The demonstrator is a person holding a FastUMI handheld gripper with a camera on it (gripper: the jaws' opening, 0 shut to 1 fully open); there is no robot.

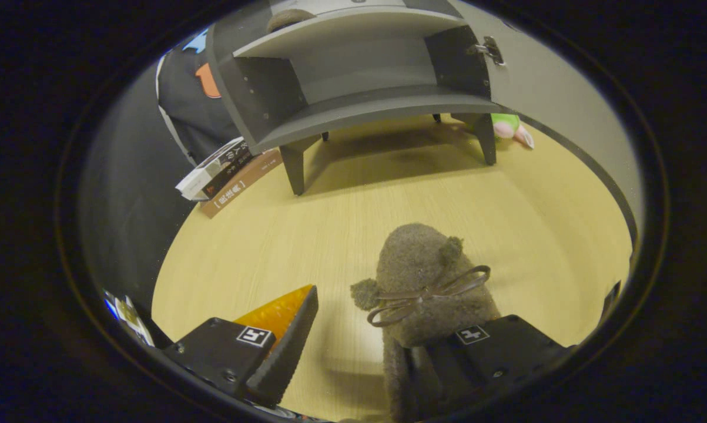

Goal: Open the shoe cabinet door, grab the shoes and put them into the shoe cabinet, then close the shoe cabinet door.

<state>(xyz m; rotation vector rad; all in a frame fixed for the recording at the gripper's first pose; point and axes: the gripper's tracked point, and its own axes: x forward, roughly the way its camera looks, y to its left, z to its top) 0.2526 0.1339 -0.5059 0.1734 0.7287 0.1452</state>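
Note:
A fuzzy grey-brown slipper with a thin bow and small pom-poms sits against my right finger, covering its tip. My gripper is open: the left finger stands apart from the slipper, with a strip of floor between them. Beyond the fingers stands the grey shoe cabinet on short legs. Its door is swung open to the right, with a hinge showing at its inner edge. The lower shelf is bare. A similar fuzzy shape rests on the upper shelf, at its left end.
Several books lean against the wall left of the cabinet's front leg. A green and pink soft toy lies behind the right leg, next to the door. Light wooden floor stretches from the fingers to the cabinet.

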